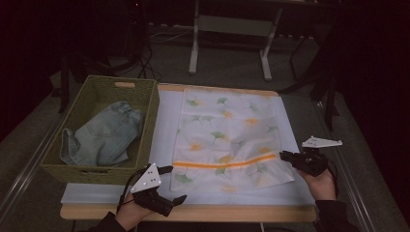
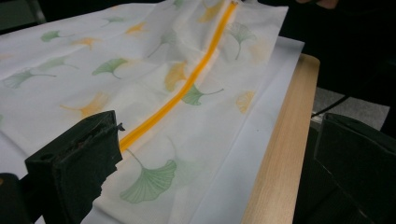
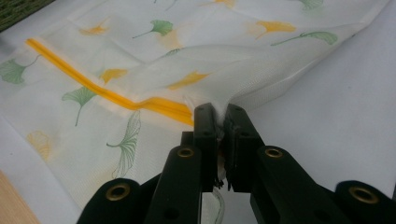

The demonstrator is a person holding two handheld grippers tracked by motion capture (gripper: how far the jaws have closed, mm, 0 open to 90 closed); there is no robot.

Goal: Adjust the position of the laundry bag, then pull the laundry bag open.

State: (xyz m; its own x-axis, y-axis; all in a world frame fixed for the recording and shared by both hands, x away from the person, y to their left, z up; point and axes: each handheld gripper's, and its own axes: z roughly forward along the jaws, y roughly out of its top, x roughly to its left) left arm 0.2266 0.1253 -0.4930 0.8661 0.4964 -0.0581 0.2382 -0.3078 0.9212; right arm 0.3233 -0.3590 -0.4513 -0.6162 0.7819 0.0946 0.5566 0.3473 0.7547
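While your right claw (image 3: 217,122) pinches the zipper end of the leaf-printed bag (image 1: 227,137) near the bench's (image 1: 193,212) right edge, your left claw (image 1: 171,183) waits spread wide at the bag's front-left corner.

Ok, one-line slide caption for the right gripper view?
Right gripper shut on the edge of a leaf-printed mesh bag, pinching it beside the end of its orange zipper.

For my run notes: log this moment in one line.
right gripper: shut on laundry bag edge at zipper | left gripper: open, near bag
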